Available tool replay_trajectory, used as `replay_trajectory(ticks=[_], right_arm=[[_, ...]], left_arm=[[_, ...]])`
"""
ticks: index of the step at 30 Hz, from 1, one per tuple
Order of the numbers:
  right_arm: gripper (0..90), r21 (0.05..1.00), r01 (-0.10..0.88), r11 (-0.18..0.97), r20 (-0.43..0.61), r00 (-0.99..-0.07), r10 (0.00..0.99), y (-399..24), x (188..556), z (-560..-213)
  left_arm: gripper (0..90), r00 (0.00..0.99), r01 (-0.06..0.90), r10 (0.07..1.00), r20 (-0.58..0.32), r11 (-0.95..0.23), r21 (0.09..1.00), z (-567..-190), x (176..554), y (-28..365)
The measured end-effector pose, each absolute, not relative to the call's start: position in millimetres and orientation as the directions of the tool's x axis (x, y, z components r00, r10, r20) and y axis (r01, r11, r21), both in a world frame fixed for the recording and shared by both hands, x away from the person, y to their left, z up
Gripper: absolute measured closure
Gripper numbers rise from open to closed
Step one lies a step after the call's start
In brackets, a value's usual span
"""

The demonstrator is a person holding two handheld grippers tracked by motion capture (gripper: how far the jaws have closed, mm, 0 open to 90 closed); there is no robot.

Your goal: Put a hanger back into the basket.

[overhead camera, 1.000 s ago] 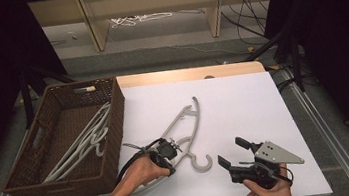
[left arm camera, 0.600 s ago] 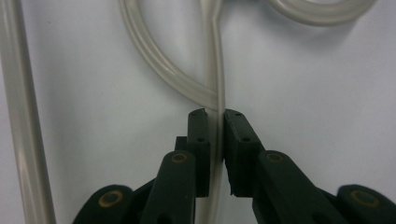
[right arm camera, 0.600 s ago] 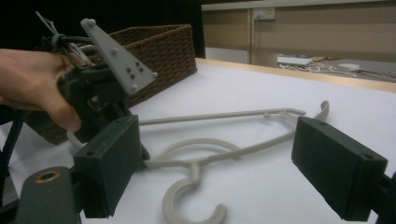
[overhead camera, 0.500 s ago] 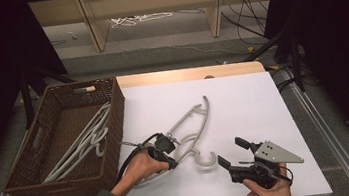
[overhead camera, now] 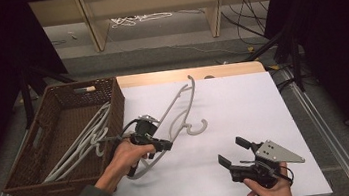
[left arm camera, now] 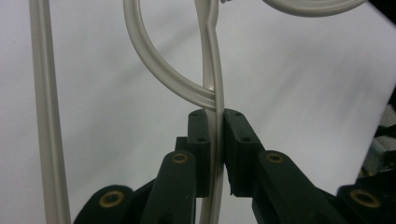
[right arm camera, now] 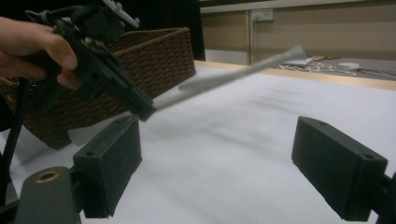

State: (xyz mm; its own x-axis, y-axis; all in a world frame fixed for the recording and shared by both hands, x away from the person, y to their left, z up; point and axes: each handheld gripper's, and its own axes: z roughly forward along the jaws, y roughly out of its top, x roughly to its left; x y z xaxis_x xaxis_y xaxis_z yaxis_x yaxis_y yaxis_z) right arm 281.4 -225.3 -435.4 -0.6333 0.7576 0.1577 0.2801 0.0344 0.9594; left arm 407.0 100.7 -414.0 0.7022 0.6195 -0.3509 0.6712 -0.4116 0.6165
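The left gripper (overhead camera: 160, 144) is clamping a grey plastic hanger (overhead camera: 179, 108), and in the left gripper view its two black fingers (left arm camera: 199, 140) are pressing flat against either side of one thin bar of that hanger (left arm camera: 212, 84), right where a curved strand is joining it. From the high view the hanger is slanting up and away from the left hand (overhead camera: 124, 157) over the white worktop (overhead camera: 244, 104), its hook (overhead camera: 197, 128) curling just past the fingertips and its far end reaching toward the back edge of the sheet. In the right gripper view the same hanger (right arm camera: 238, 77) is showing as a blurred grey bar sticking out of the left gripper (right arm camera: 100, 58), lifted clear of the worktop (right arm camera: 224, 158). The right gripper (overhead camera: 234, 152) is sitting near the front right of the worktop in the right hand (overhead camera: 269, 189), well apart from the hanger, its fingers (right arm camera: 109, 161) spread wide with nothing between them. One hanger is being held out on the worktop; more grey hangers (overhead camera: 84, 139) are lying tangled in the one brown wicker basket (overhead camera: 50, 105) at the left edge, at least two, though an exact count is not possible.
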Motion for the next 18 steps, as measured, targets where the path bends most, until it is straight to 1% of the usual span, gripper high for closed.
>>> replay_trajectory(ticks=[4,7,8,15,18], right_arm=[[16.7,0.962,0.273,0.021,0.163,-0.633,0.756,-225,282,-436],[16.7,0.962,0.272,0.02,0.163,-0.632,0.758,-225,281,-436],[16.7,0.962,0.272,0.021,0.162,-0.631,0.758,-225,282,-436],[16.7,0.96,0.277,0.028,0.16,-0.633,0.758,-225,282,-435],[16.7,0.96,0.279,0.018,0.169,-0.63,0.758,-225,281,-435]], left_arm=[[81.3,0.694,0.678,0.602,-0.396,-0.359,0.642,-400,409,109],[81.3,0.695,0.674,0.6,-0.397,-0.35,0.65,-395,409,112],[81.3,0.689,0.683,0.581,-0.433,-0.32,0.657,-390,409,114],[81.4,0.7,0.663,0.562,-0.44,-0.283,0.693,-370,403,120],[81.4,0.709,0.652,0.546,-0.446,-0.266,0.71,-353,399,124]])
